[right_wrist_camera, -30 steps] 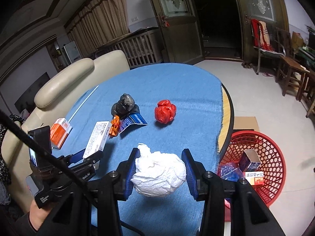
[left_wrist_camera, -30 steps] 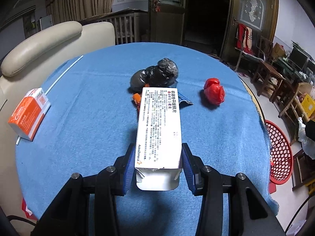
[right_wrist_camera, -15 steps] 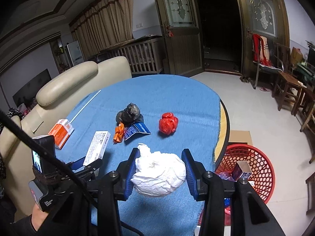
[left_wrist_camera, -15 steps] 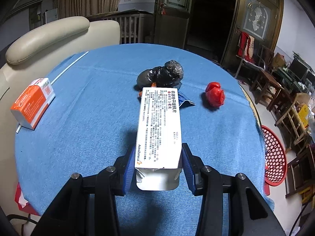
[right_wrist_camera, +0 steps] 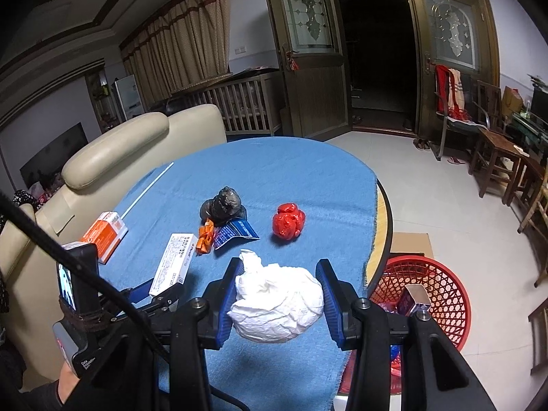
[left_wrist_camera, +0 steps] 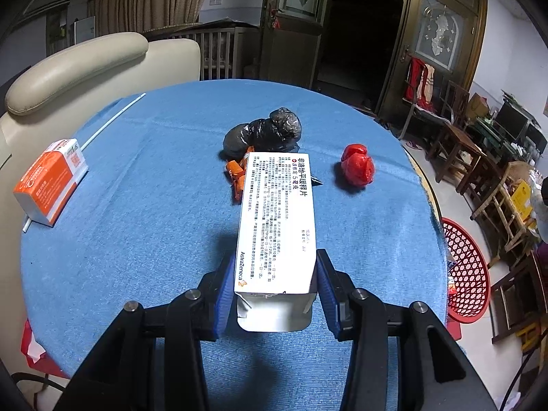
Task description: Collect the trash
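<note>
Left gripper (left_wrist_camera: 274,284): blue pads clamped on the near end of a white medicine box (left_wrist_camera: 277,226), which juts forward above the blue tablecloth (left_wrist_camera: 144,226).
Right gripper (right_wrist_camera: 279,296): jaws closed on a crumpled white paper wad (right_wrist_camera: 277,303), held above the table's near edge.
Still on the table: black bag bundle (left_wrist_camera: 265,132), red crumpled wad (left_wrist_camera: 358,168), orange wrapper (left_wrist_camera: 237,174), blue packet (right_wrist_camera: 236,234), orange-and-white box (left_wrist_camera: 51,181) at the left edge, with a thin white stick (left_wrist_camera: 113,120) running beside it.
Red basket (right_wrist_camera: 435,294): on the floor, right of the table; holds a small box and other scraps.
Hidden: the held box covers most of the blue packet in the left view; basket contents are partly blocked by the right gripper's arm.
</note>
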The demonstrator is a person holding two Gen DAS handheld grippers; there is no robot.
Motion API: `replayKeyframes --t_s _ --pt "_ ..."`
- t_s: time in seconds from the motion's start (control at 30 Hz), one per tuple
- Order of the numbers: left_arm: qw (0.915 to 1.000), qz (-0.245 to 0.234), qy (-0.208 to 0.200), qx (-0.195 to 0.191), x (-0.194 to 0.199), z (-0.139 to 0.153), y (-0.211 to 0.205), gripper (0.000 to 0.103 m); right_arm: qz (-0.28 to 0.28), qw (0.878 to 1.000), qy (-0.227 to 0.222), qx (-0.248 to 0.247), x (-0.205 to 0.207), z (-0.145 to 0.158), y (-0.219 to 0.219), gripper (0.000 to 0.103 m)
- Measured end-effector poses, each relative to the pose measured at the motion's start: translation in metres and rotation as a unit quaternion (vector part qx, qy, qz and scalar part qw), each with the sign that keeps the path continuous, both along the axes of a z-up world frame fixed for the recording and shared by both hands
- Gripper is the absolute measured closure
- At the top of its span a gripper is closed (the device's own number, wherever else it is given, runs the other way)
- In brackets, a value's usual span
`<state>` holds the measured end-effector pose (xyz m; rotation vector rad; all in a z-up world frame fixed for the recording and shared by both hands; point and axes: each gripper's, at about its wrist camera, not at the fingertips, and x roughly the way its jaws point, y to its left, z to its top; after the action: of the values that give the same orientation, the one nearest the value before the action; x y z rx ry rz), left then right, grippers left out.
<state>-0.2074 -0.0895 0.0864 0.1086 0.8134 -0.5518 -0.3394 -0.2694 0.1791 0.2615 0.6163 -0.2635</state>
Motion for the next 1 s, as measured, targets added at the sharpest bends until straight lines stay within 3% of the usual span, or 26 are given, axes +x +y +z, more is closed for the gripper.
replayKeyframes --t_s 1.0 --pt "0.9995 0.005 -0.007 0.032 -0.007 0.000 -0.024 0.057 -0.009 0.999 -0.011 0.051 -0.001 -0.019 -0.040 0.057"
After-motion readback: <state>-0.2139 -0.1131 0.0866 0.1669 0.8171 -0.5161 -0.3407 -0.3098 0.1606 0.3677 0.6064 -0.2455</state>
